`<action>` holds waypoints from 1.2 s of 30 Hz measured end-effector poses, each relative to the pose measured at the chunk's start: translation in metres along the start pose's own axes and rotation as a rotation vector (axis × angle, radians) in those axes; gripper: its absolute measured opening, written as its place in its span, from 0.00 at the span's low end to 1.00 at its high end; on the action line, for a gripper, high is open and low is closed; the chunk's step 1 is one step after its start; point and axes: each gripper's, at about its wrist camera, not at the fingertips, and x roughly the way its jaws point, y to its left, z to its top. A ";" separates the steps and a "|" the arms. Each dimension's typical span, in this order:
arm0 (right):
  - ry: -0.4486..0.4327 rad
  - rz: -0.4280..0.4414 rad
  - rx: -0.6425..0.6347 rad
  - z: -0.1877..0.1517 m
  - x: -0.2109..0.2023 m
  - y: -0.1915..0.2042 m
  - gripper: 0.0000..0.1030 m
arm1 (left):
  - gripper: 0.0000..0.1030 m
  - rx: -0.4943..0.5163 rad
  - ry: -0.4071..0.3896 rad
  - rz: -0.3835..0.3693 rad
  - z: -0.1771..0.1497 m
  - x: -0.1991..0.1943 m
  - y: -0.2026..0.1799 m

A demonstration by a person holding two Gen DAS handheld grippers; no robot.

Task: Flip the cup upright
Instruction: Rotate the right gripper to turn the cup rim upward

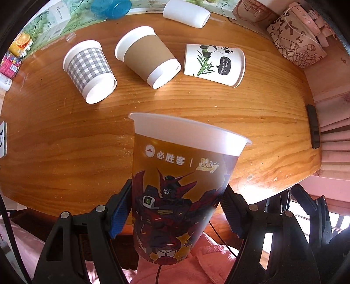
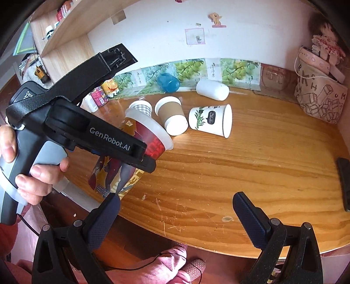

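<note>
Your left gripper (image 1: 178, 209) pinches the robot-print cup (image 1: 181, 187) across its lower body, both blue pads pressed to its sides. The cup is off the table (image 1: 65, 157), mouth up and tilted a little, at the near edge. Your right gripper (image 2: 176, 214) hangs spread wide over the near edge, holding nothing. Farther back, the checked cup (image 1: 89, 70), sleeved cup (image 1: 146, 55) and panda cup (image 1: 213, 63) lie on their sides in a row. A white cup (image 1: 186, 13) and a blue cup (image 1: 111, 7) lie near the wall.
</note>
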 end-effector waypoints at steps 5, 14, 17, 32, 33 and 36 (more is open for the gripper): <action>0.067 -0.004 0.048 0.008 0.014 -0.020 1.00 | 0.76 -0.054 0.036 -0.046 0.003 0.017 0.004; 0.115 -0.037 0.080 0.013 0.026 -0.049 1.00 | 0.76 -0.091 0.044 -0.107 0.013 0.031 -0.003; 0.129 -0.026 0.084 0.015 0.032 -0.054 1.00 | 0.76 -0.105 0.044 -0.133 0.015 0.033 -0.005; 0.138 0.044 0.022 0.020 0.036 -0.051 1.00 | 0.80 -0.196 0.012 -0.155 0.013 0.025 -0.007; 0.135 0.046 0.019 0.020 0.035 -0.050 1.00 | 0.80 -0.198 0.010 -0.154 0.012 0.025 -0.008; 0.126 0.049 0.012 0.019 0.033 -0.051 1.00 | 0.80 -0.204 -0.005 -0.158 0.010 0.020 -0.010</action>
